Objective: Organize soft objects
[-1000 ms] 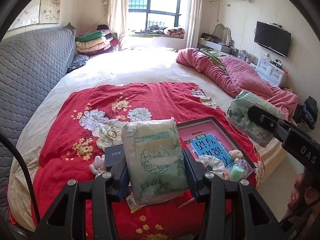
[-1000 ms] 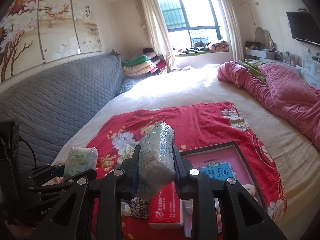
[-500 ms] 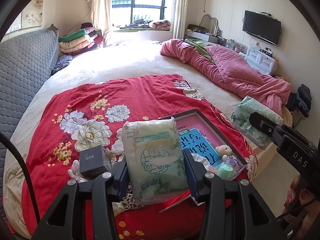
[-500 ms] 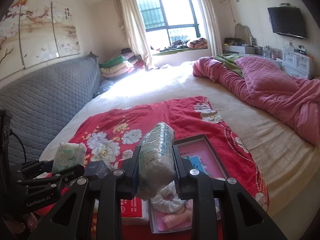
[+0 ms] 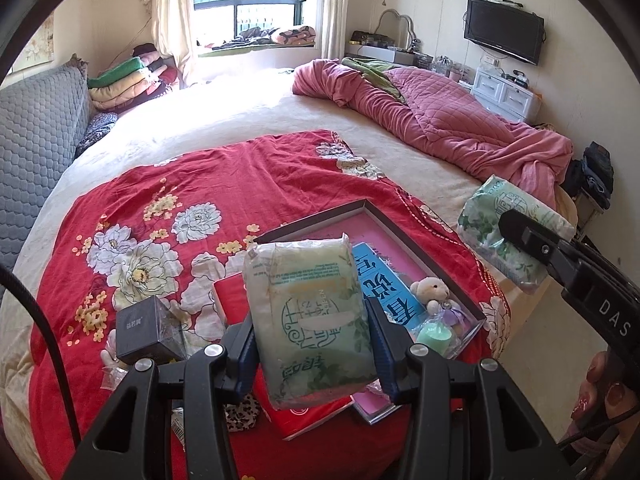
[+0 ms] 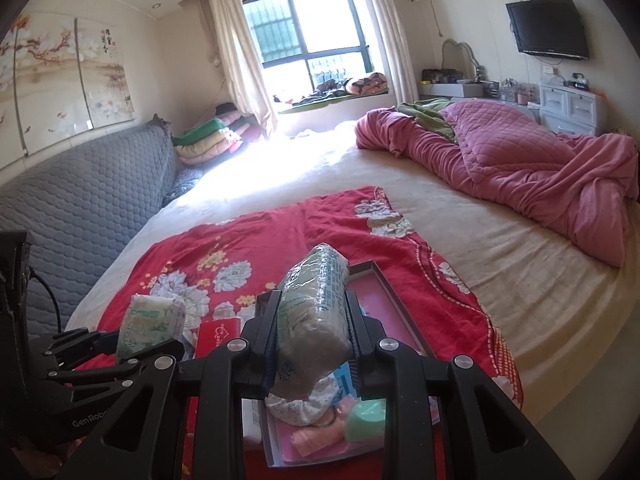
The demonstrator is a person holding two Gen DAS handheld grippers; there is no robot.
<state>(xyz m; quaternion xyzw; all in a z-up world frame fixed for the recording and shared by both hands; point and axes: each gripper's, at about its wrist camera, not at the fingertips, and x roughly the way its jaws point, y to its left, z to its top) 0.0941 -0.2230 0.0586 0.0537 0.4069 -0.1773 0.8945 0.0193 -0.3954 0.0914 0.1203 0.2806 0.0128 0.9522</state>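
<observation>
My left gripper (image 5: 312,344) is shut on a soft green-and-white tissue pack (image 5: 310,316), held flat above the red floral cloth (image 5: 192,208). My right gripper (image 6: 311,332) is shut on a second, similar tissue pack (image 6: 312,316), held on edge above a dark-rimmed tray (image 6: 394,300). The right gripper with its pack (image 5: 508,232) shows at the right of the left wrist view; the left gripper's pack (image 6: 152,326) shows at lower left of the right wrist view. The tray (image 5: 320,220) holds a pink-and-blue book (image 5: 384,280), a small teddy bear (image 5: 432,292) and a green cup (image 5: 434,336).
A black cube box (image 5: 148,336) and a red tissue box (image 5: 230,296) lie on the cloth left of the tray. A pink quilt (image 5: 440,120) is heaped at the far right of the bed. A grey padded headboard (image 5: 36,136) runs along the left. Folded blankets (image 5: 128,80) are stacked near the window.
Both grippers, still holding their packs, have pulled back and swung right; the tray and red tissue box now sit more centrally under them. The grips have not changed.
</observation>
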